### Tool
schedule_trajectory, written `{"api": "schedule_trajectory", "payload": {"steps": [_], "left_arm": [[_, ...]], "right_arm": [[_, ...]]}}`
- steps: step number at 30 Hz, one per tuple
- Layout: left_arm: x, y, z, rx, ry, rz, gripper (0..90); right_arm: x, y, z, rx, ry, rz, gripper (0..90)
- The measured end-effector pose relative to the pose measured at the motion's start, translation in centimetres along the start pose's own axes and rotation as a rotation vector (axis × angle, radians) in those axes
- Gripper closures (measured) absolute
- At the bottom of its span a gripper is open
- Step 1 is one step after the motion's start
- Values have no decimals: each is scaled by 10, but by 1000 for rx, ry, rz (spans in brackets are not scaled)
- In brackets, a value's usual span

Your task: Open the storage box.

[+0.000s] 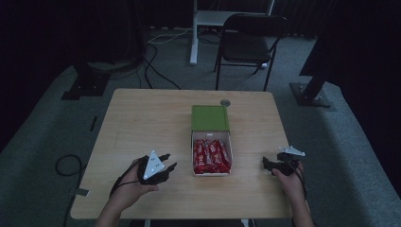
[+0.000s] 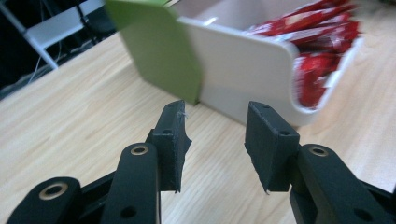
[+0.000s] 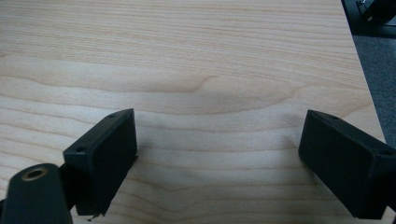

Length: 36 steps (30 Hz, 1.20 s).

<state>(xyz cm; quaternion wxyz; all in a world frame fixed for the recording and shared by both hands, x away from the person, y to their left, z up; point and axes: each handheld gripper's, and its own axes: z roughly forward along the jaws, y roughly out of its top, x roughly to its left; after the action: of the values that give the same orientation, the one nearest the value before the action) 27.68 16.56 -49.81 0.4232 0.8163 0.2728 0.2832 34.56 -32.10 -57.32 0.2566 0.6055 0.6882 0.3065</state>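
A white box (image 1: 195, 156) stands open in the middle of the wooden table (image 1: 142, 123), packed with red snack packets (image 1: 211, 157); its green lid (image 1: 210, 118) is folded back on the far side. My left gripper (image 1: 169, 161) hovers left of the box, pointing at it. In the left gripper view the jaws (image 2: 217, 126) stand a little apart with nothing between them, facing the box's white wall (image 2: 243, 70), green lid (image 2: 159, 46) and packets (image 2: 322, 51). My right gripper (image 1: 267, 165) sits right of the box, open wide (image 3: 219, 135) over bare wood.
A small round grey disc (image 1: 225, 102) lies behind the lid near the far edge. Beyond the table are a black folding chair (image 1: 250, 40), a white desk leg (image 1: 194, 33), dark stand bases and cables on the carpet. The table's right edge (image 3: 359, 60) is close to my right gripper.
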Motion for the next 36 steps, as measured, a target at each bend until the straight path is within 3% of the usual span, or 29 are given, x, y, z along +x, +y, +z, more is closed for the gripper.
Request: {"api": "schedule_trajectory", "payload": {"steps": [6,9,14,16,17,18,19,22,23,27,30,35,36], "left_arm": [[21,-19,4,22,81,-72,493],[31,-27,4,15,105,-144,426],[41,-41,6,45,146,-214,331],[42,-44,7,51,152,-222,300],[46,-49,8,55,174,-255,300],[47,-51,8,58,178,-266,238],[52,-55,8,53,185,-307,200],[55,-58,8,62,194,-324,163],[57,-62,9,70,204,-351,159],[60,-68,9,117,210,-350,159],[64,-73,8,150,224,-405,159],[69,-83,5,190,257,-408,136],[69,-85,5,202,264,-408,93]], "right_arm": [[0,0,0,0,0,0,108],[0,0,0,0,0,0,108],[0,0,0,0,0,-1,108],[0,0,0,-1,0,0,107],[0,0,0,0,0,-1,107],[0,0,0,0,0,-1,108],[0,0,0,0,0,-1,108],[0,0,0,0,0,-1,107],[0,0,0,0,0,-1,107],[0,0,0,0,0,0,107],[0,0,0,0,0,-1,107],[0,0,0,0,0,-1,107],[0,0,0,0,0,-1,107]]}}
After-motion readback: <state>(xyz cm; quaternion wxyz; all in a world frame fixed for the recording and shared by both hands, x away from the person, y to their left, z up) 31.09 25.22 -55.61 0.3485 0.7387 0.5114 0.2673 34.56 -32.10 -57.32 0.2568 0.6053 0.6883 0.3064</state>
